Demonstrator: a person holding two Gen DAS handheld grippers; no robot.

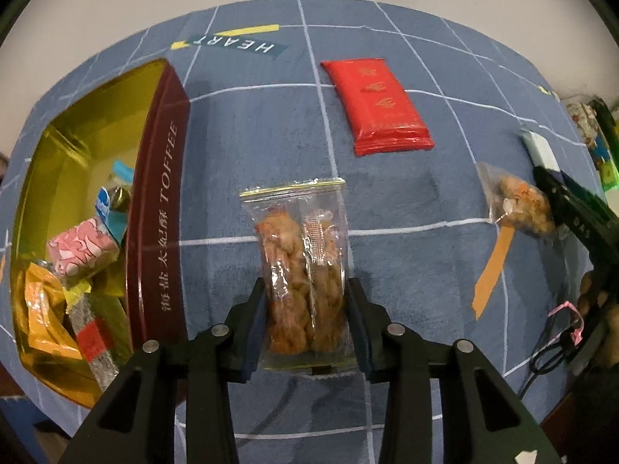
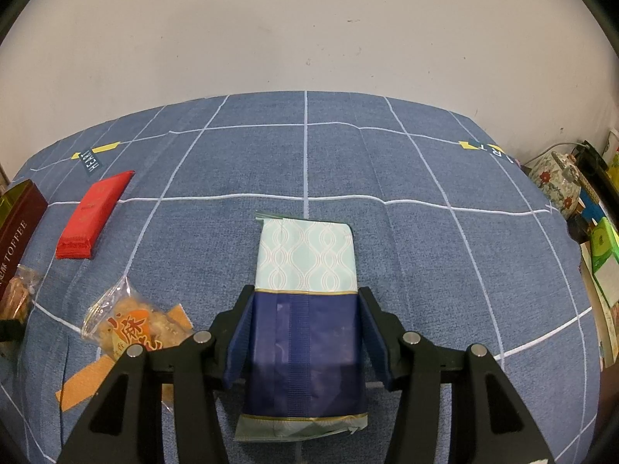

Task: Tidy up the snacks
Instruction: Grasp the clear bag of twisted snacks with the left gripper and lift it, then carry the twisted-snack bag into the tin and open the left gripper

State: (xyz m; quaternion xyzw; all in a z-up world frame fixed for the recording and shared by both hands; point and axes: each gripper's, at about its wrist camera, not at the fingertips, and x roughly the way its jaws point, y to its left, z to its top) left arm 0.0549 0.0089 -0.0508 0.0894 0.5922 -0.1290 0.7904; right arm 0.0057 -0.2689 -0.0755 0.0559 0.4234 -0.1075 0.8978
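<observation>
My left gripper (image 1: 305, 286) is shut on a clear packet of brown twisted snacks (image 1: 298, 239) and holds it over the blue checked cloth (image 1: 406, 201). Just to its left stands an open maroon toffee tin (image 1: 154, 193) with a gold inside, holding pink (image 1: 83, 251), blue-white (image 1: 110, 208) and orange (image 1: 42, 317) packets. My right gripper (image 2: 305, 290) is shut on a navy and pale teal packet (image 2: 305, 255). A red packet (image 1: 381, 108) lies farther back. A clear packet with an orange label (image 2: 131, 321) lies to the left of the right gripper.
An orange paper strip (image 1: 493, 266) lies by the orange-label packet. A floral teapot (image 2: 557, 181), boxes and cables crowd the cloth's right edge. A white wall (image 2: 309, 31) rises behind the cloth.
</observation>
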